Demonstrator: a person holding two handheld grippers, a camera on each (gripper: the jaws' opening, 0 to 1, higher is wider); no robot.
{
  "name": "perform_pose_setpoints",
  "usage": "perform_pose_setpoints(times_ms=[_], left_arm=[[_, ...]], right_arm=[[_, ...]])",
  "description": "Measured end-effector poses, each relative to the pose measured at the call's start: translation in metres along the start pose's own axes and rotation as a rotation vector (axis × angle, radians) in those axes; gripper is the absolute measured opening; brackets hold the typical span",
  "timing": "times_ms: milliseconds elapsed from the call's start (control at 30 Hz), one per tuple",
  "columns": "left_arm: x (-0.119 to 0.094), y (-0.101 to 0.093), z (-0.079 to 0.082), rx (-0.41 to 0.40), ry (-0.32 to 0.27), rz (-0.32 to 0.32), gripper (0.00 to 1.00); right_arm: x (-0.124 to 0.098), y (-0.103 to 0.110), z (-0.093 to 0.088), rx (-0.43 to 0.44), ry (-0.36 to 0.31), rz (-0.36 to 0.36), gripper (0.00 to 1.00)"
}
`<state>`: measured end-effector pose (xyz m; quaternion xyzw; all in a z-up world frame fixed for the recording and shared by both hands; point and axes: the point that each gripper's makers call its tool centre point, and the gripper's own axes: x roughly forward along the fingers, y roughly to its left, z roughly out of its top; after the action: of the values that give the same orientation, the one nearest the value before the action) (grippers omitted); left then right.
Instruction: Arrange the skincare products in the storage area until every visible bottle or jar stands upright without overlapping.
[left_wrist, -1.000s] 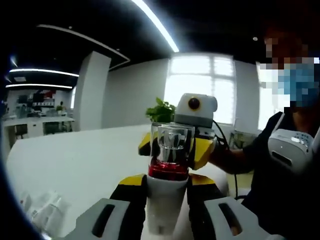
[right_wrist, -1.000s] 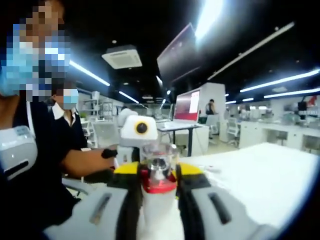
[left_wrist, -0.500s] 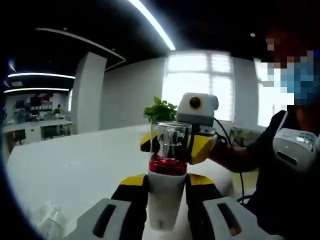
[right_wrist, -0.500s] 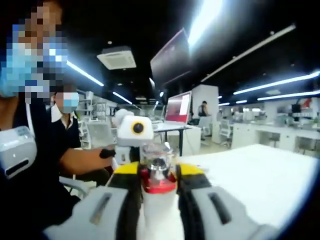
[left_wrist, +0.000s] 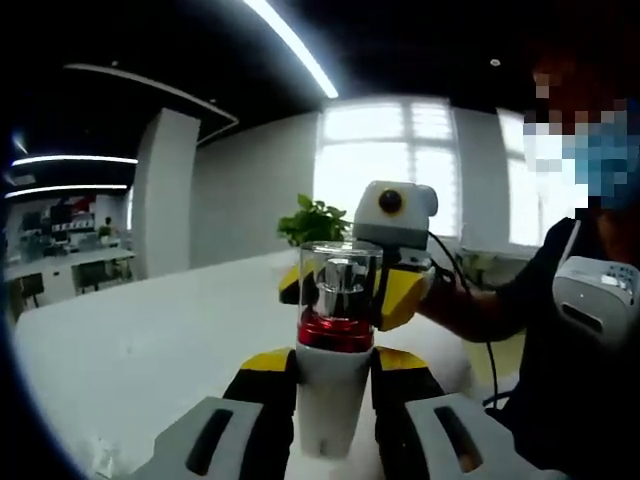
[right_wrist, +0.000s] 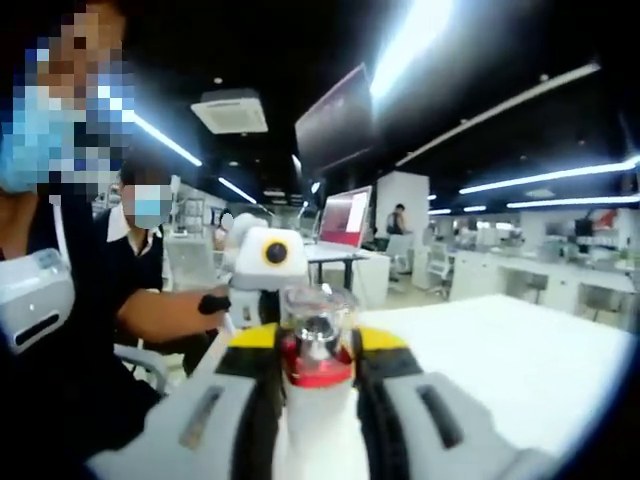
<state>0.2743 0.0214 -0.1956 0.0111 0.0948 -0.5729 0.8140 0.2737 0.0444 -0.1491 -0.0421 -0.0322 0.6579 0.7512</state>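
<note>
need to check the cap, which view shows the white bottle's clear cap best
The left gripper view: the clear cap stands well lit above the red collar. In the right gripper view it looks smaller and dimmer.

A white pump bottle (left_wrist: 330, 385) wears a red collar under a clear cap. The left gripper (left_wrist: 331, 400) and right gripper (right_wrist: 312, 385) are grey, black and yellow. White table (left_wrist: 140, 350); green plant (left_wrist: 312, 220) far off.

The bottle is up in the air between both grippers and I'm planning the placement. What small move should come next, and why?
Probably lower it toward the white table. The white bottle with the clear cap is upright, clamped by the left gripper and right gripper from opposite sides, with no surface visibly under it.
</note>
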Motion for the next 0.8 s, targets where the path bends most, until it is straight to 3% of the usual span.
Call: perform_pose_setpoints(times_ms=[800], left_arm=[[0.046,0.008,0.018,0.055,0.008,-0.040,0.28]], right_arm=[[-0.037,-0.034,0.007,-0.041,-0.004,-0.042,0.25]])
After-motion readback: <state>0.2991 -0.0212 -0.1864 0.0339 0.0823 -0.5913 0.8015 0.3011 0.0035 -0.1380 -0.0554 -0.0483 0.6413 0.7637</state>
